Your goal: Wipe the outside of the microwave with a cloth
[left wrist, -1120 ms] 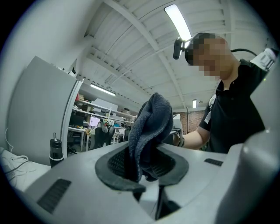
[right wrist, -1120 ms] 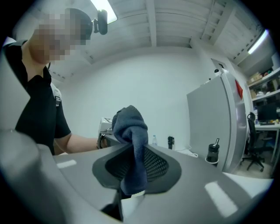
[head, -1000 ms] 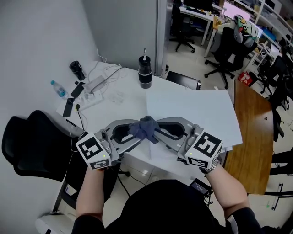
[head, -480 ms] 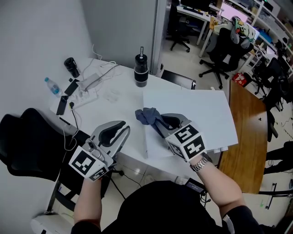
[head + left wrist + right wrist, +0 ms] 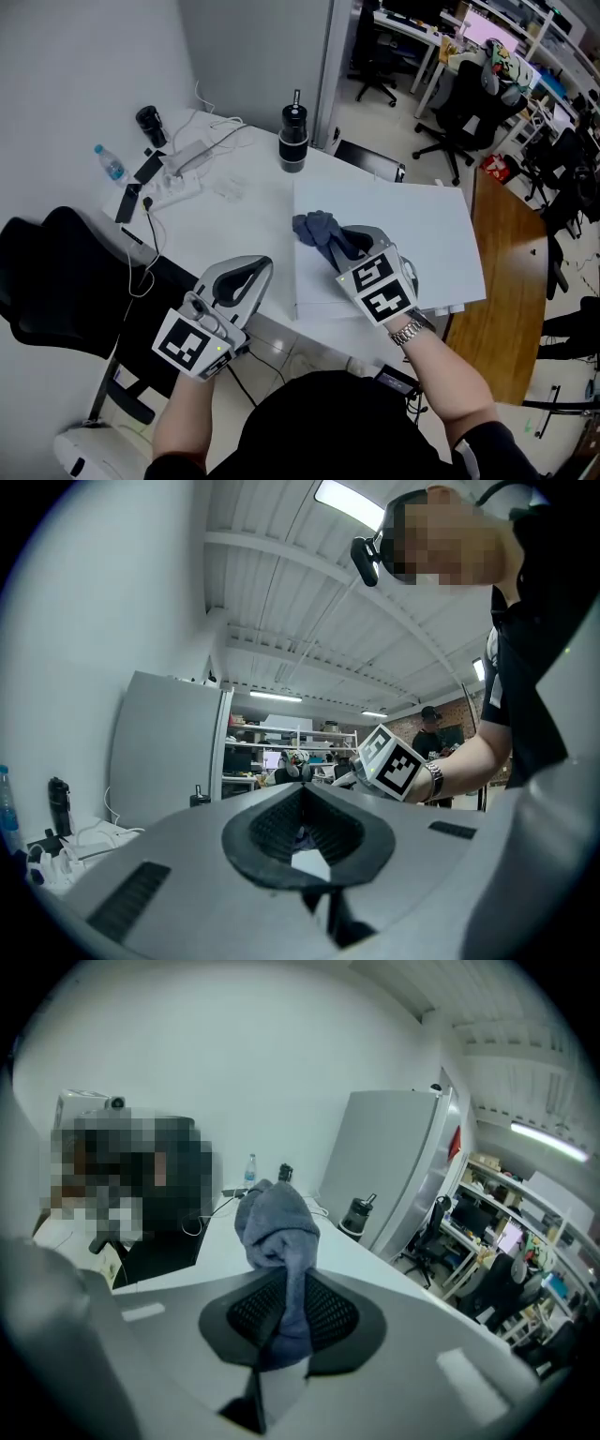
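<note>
From where I stand, the right gripper [image 5: 336, 246] grips the grey-blue cloth [image 5: 315, 228] at centre frame over the left edge of the white slab [image 5: 412, 230], probably the microwave's top, while the left gripper [image 5: 261, 270], lower left, has just closed on nothing, so the wiping looks barely begun.

The bunched blue-grey cloth [image 5: 314, 228] is pinched between the right gripper's [image 5: 330, 243] fingers.

1. I see my left gripper [image 5: 263, 267] and right gripper [image 5: 330, 247] as grey shells with black ribbed pads [image 5: 274, 823].
2. Each bears a white cube [image 5: 192, 344] of black square markers and a green light [image 5: 217, 349].
3. The wearer has a black short-sleeved top [image 5: 328, 422] and a metal wristwatch [image 5: 409, 332].
</note>
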The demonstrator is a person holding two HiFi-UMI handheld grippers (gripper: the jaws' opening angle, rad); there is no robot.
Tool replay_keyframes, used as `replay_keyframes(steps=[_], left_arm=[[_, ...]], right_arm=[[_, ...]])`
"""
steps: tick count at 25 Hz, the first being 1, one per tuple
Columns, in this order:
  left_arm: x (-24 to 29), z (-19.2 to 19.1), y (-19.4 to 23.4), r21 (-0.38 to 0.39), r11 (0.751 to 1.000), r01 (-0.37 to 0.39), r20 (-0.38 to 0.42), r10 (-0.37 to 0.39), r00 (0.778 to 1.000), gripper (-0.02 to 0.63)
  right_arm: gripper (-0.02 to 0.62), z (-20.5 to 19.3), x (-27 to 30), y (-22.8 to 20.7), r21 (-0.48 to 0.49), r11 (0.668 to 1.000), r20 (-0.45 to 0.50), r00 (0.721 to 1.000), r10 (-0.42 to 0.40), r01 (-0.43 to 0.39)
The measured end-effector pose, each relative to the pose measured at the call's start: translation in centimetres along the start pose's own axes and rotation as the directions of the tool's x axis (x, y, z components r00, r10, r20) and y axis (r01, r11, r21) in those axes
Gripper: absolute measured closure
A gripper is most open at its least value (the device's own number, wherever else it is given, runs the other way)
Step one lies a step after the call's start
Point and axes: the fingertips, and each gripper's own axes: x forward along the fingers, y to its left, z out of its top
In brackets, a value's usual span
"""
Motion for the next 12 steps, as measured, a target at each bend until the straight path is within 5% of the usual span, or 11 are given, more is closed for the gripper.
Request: replay_keyframes(steps=[12], left_arm=[[3.9,0.9,-4.1,0.032,0.999,-0.001,-0.014,0.001,1.0,0.601]], right_arm=[[0.538,-5.5,-3.4,-6.7,0.057,0.996,-0.012,0.998,-0.065,0.066]])
